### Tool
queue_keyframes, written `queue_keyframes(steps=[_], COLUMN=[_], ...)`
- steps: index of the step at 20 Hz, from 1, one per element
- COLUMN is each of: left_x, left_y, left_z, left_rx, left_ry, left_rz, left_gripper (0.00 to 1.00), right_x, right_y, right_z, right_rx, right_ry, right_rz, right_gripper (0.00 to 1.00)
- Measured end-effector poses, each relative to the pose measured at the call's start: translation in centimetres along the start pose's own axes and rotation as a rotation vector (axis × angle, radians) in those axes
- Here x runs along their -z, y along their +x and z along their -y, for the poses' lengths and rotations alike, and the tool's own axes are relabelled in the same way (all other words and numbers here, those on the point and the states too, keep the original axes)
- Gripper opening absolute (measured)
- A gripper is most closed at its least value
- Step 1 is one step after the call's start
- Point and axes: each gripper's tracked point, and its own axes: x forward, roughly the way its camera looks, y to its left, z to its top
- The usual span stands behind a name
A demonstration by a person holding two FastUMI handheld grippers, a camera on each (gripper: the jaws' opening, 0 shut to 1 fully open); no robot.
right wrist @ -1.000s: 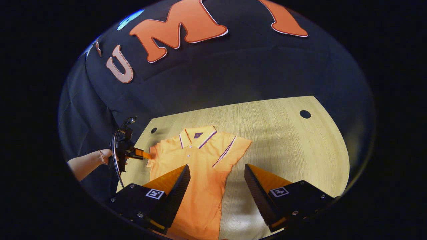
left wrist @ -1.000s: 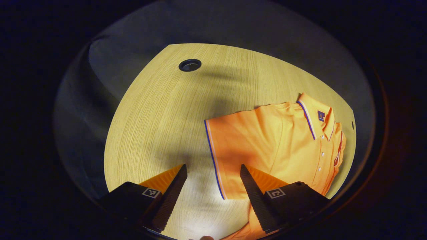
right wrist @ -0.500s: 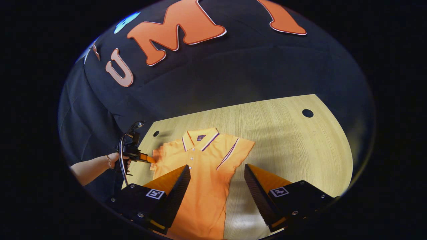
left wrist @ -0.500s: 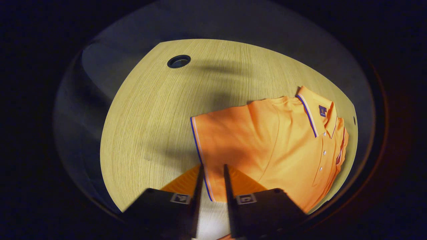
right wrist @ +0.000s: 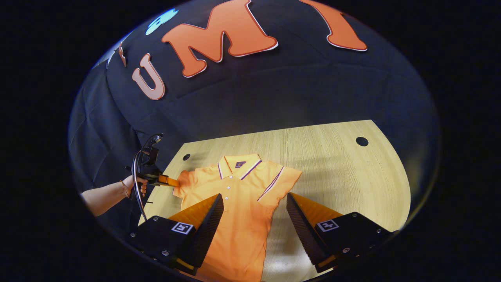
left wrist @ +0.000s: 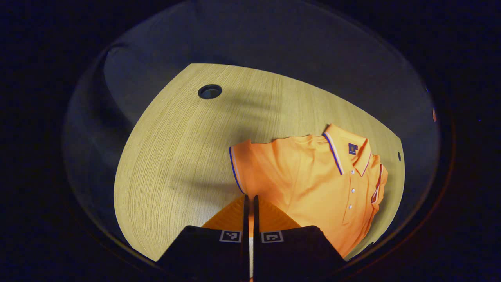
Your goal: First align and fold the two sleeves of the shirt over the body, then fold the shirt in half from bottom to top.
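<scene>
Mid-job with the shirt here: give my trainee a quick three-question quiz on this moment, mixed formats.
1. True or false: the left tongs are closed on the sleeve of the orange shirt.
2. The right tongs are: A) open above the shirt; B) shut on the collar; C) holding a button.
3. Fill in: the shirt lies on a wooden ____.

Key: 1 true; 2 A; 3 table.

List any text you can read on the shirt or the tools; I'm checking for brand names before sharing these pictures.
No readable text.
Shirt, neck label: a small dark patch, too small to read.
Right hand-held gripper: square black-and-white code markers, patterns, not words.
Left hand-held gripper: the same kind of markers.
</scene>
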Motion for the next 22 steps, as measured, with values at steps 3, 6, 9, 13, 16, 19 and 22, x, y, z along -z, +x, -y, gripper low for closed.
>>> queue_keyframes(steps=[3,6,9,13,16,19,22], left_x=[-1.5,-1.4,-0.6,0.8,2.4,3.5,4.9], left_y=[-2.3,-3.4,-3.5,-2.4,-1.0,1.1,2.8], left_z=[2.8,6.5,10.2,15.2,18.1,19.0,20.2], left_rx=[0.043,0.089,0.129,0.181,0.202,0.147,0.161], left_ry=[0.053,0.125,0.161,0.219,0.257,0.302,0.268], left_rz=[0.061,0.071,0.05,0.024,-0.012,-0.043,-0.071], left_gripper=[0.04,0.04,0.04,0.04,0.04,0.04,0.05], right_x=[-0.3,-0.2,-0.2,0.1,0.7,1.5,2.2], right_y=[-0.3,-0.7,-1.1,-1.9,-2.0,-1.9,-1.6], right_z=[-0.8,-1.3,-1.0,0.2,1.4,2.6,3.2], right_rx=[-0.011,-0.022,-0.021,-0.004,0.019,0.046,0.061], right_ry=[-0.005,0.002,0.014,0.039,0.054,0.08,0.09], right_rz=[0.02,0.031,0.035,0.041,0.034,0.019,0.007], right_gripper=[0.99,0.98,0.99,0.99,0.98,0.98,0.99])
